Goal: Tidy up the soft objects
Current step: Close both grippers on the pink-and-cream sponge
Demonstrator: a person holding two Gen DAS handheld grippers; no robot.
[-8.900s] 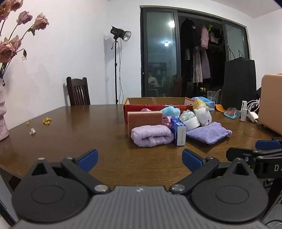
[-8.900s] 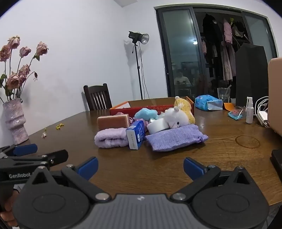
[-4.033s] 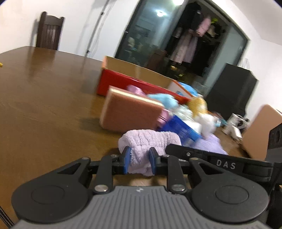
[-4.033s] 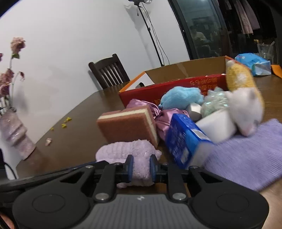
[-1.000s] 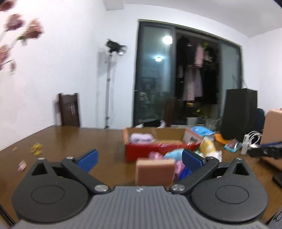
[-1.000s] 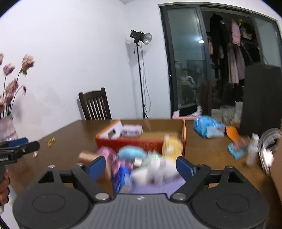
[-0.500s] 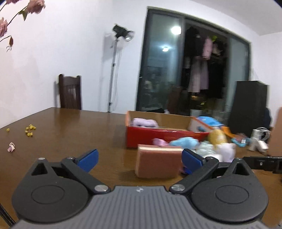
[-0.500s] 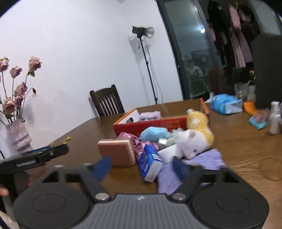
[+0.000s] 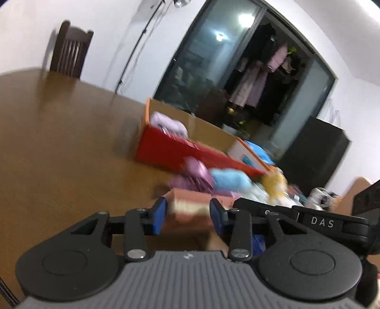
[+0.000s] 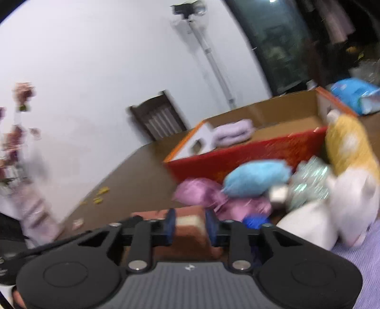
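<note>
The left gripper is straddling the brown sponge block, its blue pads sitting right at the block's two sides; its jaws have just been closing, but blur is hiding whether they are already pressing. The right gripper is doing the same from the other hand, its jaws having just been closing around the same sponge block, and again I cannot tell whether the pads are gripping. The block is lying flat on the wooden table, its long axis running roughly from nine to three o'clock across both views, with a pale layer showing along its upper edge. At one o'clock from it, the purple satin pouch and the blue plush are piling against each other, with the yellow and white plush toys at two o'clock. Behind them, at twelve o'clock, the red cardboard box is standing open, a lilac rolled towel lying in its left end. A purple knit cloth is spreading out at four o'clock in the right view. A dark wooden chair is standing at the table's far edge, a light stand against the white wall, and a vase of dried roses at nine o'clock.
</note>
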